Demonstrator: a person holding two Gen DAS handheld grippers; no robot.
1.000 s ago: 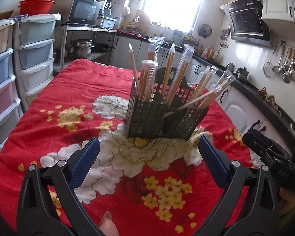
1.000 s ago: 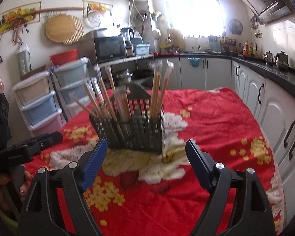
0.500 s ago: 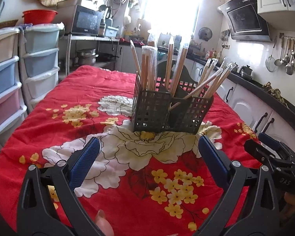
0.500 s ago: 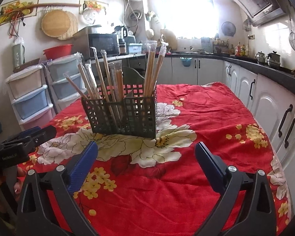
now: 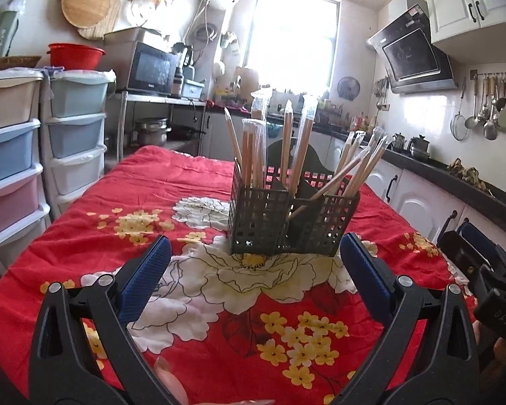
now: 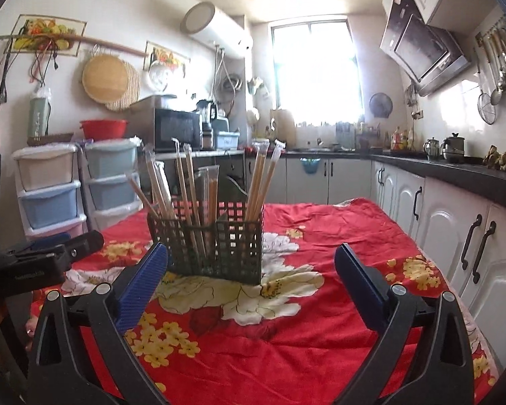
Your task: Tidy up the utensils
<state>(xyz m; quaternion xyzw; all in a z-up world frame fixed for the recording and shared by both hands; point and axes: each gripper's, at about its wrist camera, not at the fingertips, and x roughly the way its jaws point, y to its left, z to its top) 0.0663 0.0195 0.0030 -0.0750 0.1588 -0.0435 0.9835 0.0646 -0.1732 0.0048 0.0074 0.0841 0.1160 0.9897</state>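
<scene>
A dark mesh utensil caddy (image 5: 293,222) (image 6: 216,246) stands upright on the red floral tablecloth (image 5: 192,303) (image 6: 286,330). Several wrapped wooden chopsticks (image 5: 288,145) (image 6: 192,185) stick up from its compartments, some leaning outward. My left gripper (image 5: 253,270) is open, short of the caddy, with nothing between its blue pads (image 5: 145,280). The right gripper (image 6: 249,276) is also wide open and empty, just short of the caddy. In the left wrist view the right gripper (image 5: 479,270) shows at the right edge; in the right wrist view the left gripper (image 6: 40,256) shows at the left edge.
Stacked plastic drawers (image 5: 20,155) (image 6: 50,189) stand left of the table. White cabinets under a dark counter (image 6: 455,229) run along the right side. A microwave (image 5: 148,71), a red basin (image 5: 74,55) and hanging ladles (image 5: 489,108) line the walls.
Both views have tilted up, showing more wall and ceiling. The caddy sits lower in the frames and nearer in both views. The right gripper's jaws have spread wider.
</scene>
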